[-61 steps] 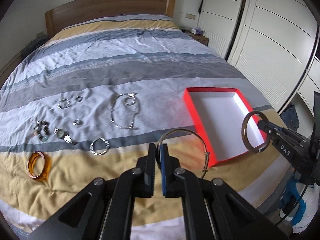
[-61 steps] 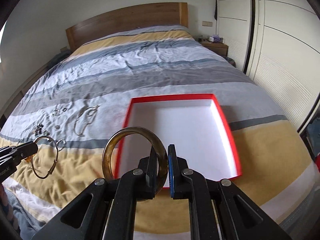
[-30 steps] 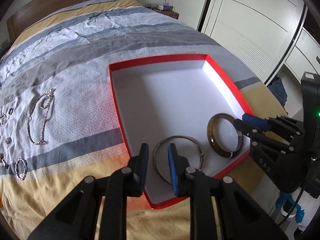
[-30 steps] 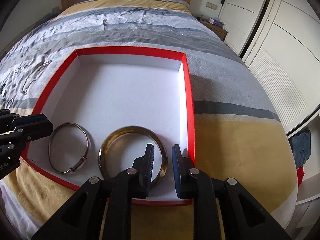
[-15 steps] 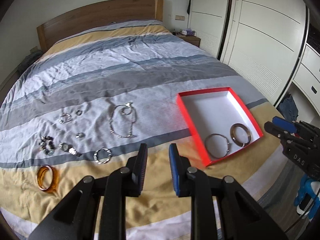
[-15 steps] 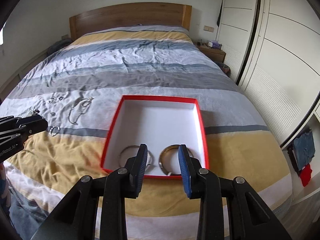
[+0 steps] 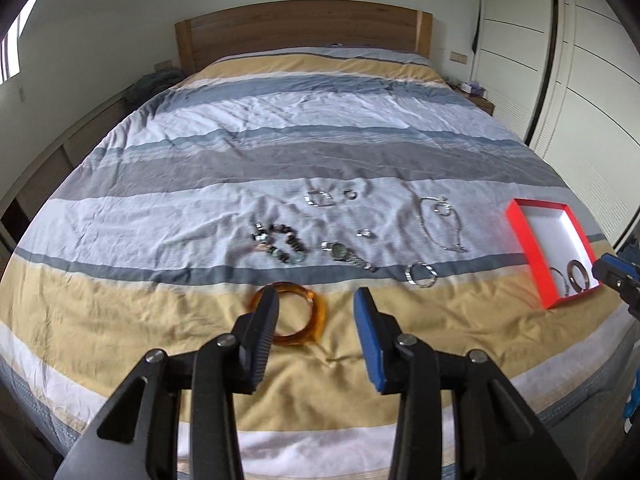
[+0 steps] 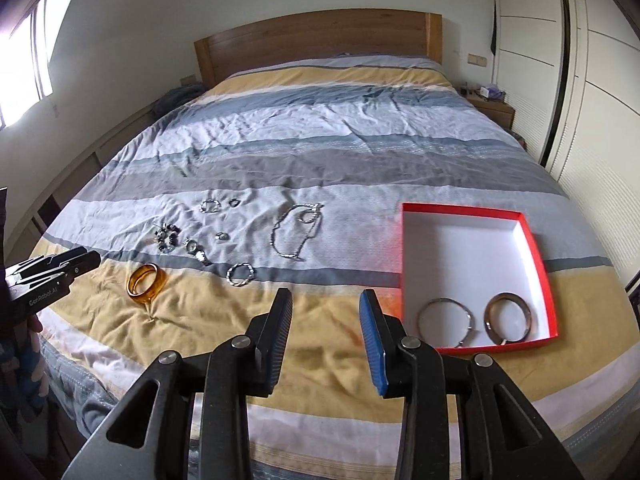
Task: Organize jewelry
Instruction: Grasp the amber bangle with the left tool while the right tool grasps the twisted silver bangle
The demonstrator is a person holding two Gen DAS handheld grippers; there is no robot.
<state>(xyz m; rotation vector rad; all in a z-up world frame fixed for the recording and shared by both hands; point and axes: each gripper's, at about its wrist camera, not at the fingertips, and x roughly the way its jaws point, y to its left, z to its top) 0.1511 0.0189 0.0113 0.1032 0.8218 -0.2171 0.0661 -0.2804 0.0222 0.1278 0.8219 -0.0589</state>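
Note:
A red box point(image 8: 538, 258) with a white floor lies on the bed at the right and holds a thin silver bangle point(image 8: 446, 322) and a dark bangle point(image 8: 508, 318). An amber bangle point(image 7: 320, 312) lies on the yellow stripe just beyond my left gripper point(image 7: 316, 298), whose jaws are opening with nothing between them. My right gripper point(image 8: 325, 298) hovers over the yellow stripe left of the box, its jaws also opening and empty. A chain necklace point(image 7: 440, 224), a watch point(image 7: 344, 254), a bead bracelet point(image 7: 280, 242) and a twisted silver bracelet point(image 7: 420, 274) lie on the bedcover.
Small rings point(image 7: 350, 194) lie farther up the striped bedcover. A wooden headboard point(image 7: 304, 32) closes the far end. White wardrobe doors point(image 8: 592, 80) and a bedside table point(image 8: 492, 108) stand to the right. The bed's near edge runs under both grippers.
Both grippers let go of the bangles in the red box, pulled back and up, and swung left. Their jaws have widened. The left view now faces the amber bangle.

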